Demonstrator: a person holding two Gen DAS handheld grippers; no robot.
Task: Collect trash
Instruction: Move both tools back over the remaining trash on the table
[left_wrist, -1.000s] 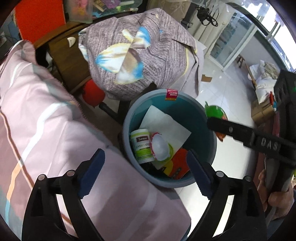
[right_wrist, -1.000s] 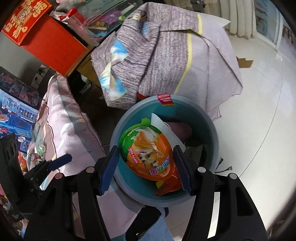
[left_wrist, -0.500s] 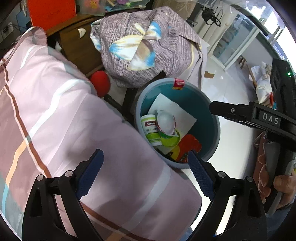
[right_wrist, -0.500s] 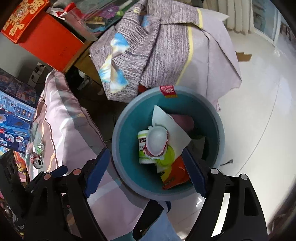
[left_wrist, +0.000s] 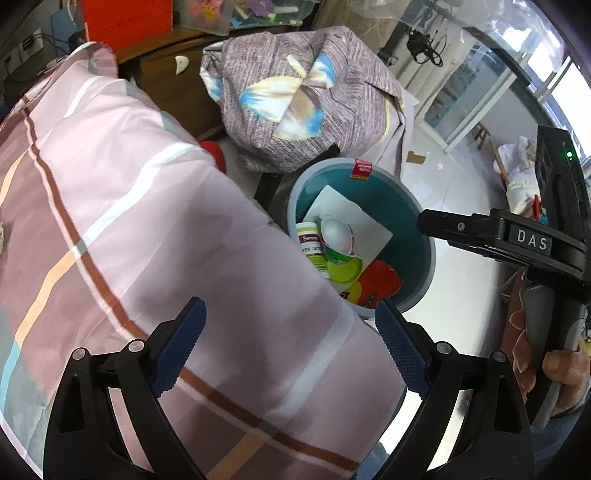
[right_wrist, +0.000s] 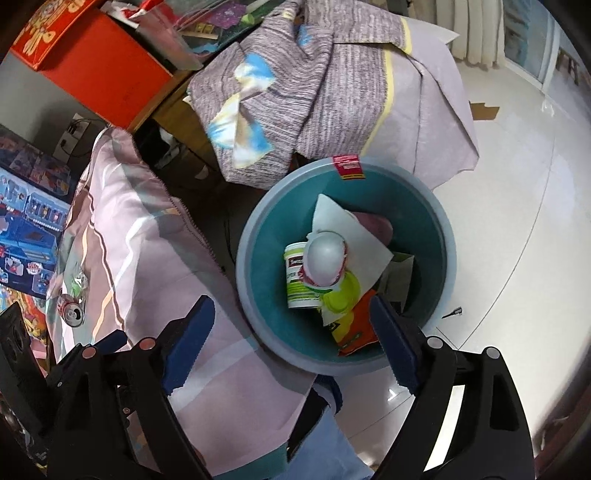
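A teal bin (right_wrist: 439, 236) stands on the floor beside the bed; it also shows in the left wrist view (left_wrist: 424, 236). Inside lie a white egg-shaped pack (right_wrist: 325, 258), a white-green Swisse bottle (right_wrist: 297, 284), white paper (right_wrist: 354, 232) and an orange wrapper (right_wrist: 354, 328). My right gripper (right_wrist: 291, 343) is open and empty above the bin's near rim. My left gripper (left_wrist: 291, 350) is open and empty over the pink striped bedding (left_wrist: 110, 221). A crushed can (right_wrist: 72, 310) lies on the bedding at the left.
A grey patterned cloth bundle (right_wrist: 314, 85) sits behind the bin. An orange-red box (right_wrist: 92, 62) stands on a wooden cabinet (left_wrist: 166, 85). White tiled floor (right_wrist: 517, 184) lies right of the bin. The right gripper's body (left_wrist: 517, 243) crosses the left wrist view.
My right gripper opened and the orange-green egg pack dropped into the bin, white side up. Both grippers pulled back from the bin, the left one toward the bedding.
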